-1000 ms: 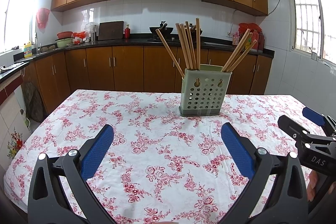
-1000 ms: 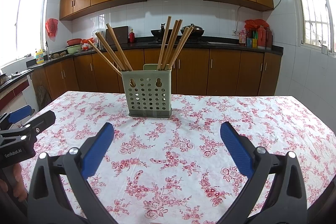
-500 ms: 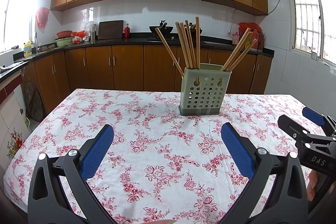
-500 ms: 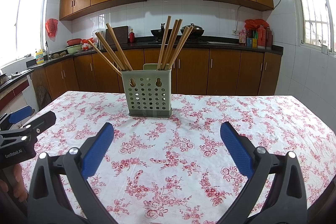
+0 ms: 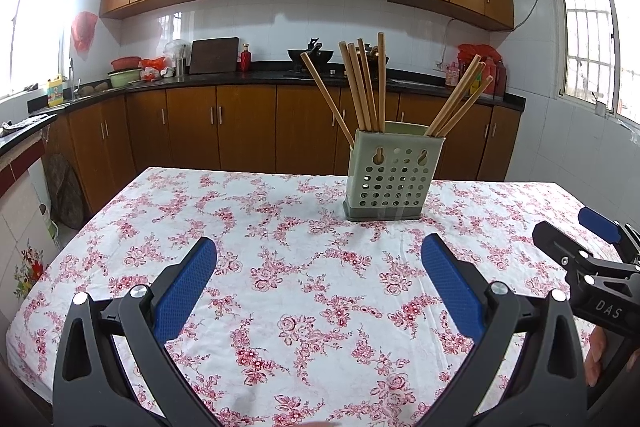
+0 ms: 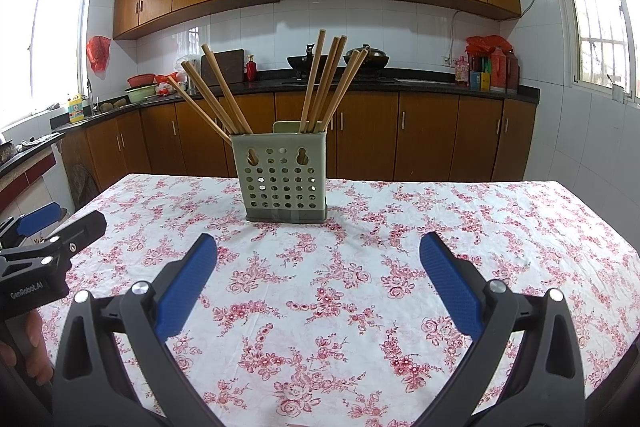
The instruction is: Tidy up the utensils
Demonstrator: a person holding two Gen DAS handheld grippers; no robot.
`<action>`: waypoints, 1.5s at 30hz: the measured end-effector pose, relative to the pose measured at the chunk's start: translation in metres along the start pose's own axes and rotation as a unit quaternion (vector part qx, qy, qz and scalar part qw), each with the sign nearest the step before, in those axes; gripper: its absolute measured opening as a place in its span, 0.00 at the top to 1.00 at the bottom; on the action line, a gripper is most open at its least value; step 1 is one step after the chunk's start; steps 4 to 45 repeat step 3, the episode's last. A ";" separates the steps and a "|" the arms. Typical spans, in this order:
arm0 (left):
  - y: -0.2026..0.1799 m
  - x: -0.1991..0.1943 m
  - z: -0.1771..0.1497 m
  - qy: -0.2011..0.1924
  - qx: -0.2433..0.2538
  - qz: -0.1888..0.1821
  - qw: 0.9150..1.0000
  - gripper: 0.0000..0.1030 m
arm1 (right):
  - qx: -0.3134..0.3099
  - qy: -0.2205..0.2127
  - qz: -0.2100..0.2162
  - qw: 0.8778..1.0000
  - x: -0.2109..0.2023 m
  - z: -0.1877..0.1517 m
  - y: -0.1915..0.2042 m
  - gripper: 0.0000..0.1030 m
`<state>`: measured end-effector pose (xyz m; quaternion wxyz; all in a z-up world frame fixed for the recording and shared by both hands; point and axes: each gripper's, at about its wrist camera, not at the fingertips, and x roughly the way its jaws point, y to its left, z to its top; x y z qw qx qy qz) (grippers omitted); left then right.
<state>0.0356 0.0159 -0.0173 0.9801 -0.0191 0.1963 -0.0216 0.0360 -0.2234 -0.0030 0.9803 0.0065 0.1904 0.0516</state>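
A pale green perforated utensil holder point(image 5: 393, 175) stands upright on the floral tablecloth, also in the right wrist view point(image 6: 285, 179). Several wooden chopsticks point(image 5: 362, 87) lean in it in two groups, with the second group at its other side point(image 5: 460, 101); they also show in the right wrist view point(image 6: 326, 83). My left gripper point(image 5: 319, 251) is open and empty, short of the holder. My right gripper point(image 6: 318, 249) is open and empty, also short of it. Each gripper appears at the edge of the other's view.
The table with the floral cloth point(image 5: 280, 247) fills the foreground; its far edge lies behind the holder. Wooden kitchen cabinets point(image 5: 248, 131) and a dark counter with a wok point(image 6: 302, 61) run along the back wall.
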 end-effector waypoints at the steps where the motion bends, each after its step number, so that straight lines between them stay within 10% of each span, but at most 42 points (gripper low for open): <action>1: 0.000 0.000 0.000 0.001 0.000 -0.001 1.000 0.02 | 0.000 0.000 0.000 1.000 0.000 0.000 0.000 0.04; 45: 0.001 0.001 0.000 0.003 -0.001 -0.001 1.000 0.02 | 0.000 0.000 0.000 1.000 0.000 0.000 0.000 0.04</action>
